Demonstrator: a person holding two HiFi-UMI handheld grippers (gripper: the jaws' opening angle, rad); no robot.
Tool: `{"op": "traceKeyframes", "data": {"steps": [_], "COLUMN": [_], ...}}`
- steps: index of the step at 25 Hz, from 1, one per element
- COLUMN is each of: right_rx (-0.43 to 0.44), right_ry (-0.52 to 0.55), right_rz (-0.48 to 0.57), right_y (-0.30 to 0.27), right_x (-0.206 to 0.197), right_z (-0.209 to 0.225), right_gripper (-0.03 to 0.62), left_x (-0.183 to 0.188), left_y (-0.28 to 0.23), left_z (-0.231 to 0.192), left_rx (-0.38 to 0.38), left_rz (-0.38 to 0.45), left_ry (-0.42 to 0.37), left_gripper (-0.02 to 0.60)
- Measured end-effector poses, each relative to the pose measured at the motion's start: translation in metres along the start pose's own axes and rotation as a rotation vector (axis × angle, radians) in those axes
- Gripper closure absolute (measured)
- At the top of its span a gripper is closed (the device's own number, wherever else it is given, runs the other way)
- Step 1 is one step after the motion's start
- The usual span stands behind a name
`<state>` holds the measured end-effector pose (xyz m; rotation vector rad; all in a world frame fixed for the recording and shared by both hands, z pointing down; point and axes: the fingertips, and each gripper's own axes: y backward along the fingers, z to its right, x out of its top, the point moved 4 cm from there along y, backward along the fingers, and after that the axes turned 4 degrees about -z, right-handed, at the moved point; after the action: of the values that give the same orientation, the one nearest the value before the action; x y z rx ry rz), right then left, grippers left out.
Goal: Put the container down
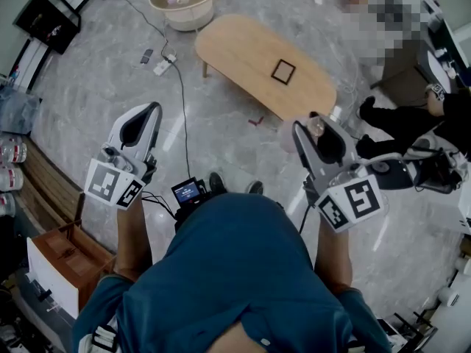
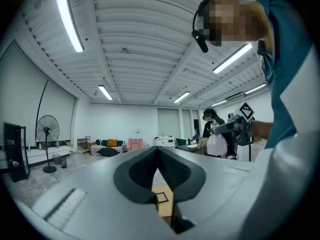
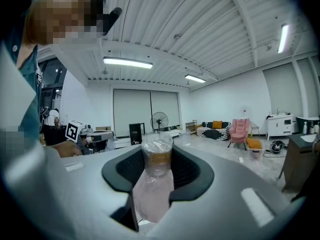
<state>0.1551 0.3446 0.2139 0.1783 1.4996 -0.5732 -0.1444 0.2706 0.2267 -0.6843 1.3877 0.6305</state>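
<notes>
Container (image 3: 158,159) is gripped between the jaws of the right gripper (image 1: 315,127), held in the air. Nothing is set down yet. Table (image 1: 243,50) is seen ahead, below. Left gripper (image 2: 159,151) is closed, empty.

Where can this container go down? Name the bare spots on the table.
The wooden table is nearly all bare: a wide patch from its left end to the square marker, a smaller one from the marker to its right end, nearest the container. Floor left of it is cluttered: power strip, cable.
</notes>
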Motion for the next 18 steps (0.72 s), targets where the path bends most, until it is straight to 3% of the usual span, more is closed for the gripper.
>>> {"op": "traceKeyframes", "data": {"steps": [18], "right_rx": [-0.028], "right_ry": [-0.004], "right_rz": [-0.015], "right_y": [-0.058], "right_x": [0.01], "right_z": [-0.029], "right_gripper": [0.441], "left_x": [-0.02], "left_y": [0.001], "left_z": [-0.061], "left_rx": [-0.063], "left_rz": [0.015], "left_ry": [0.046], "left_gripper": [0.584]}}
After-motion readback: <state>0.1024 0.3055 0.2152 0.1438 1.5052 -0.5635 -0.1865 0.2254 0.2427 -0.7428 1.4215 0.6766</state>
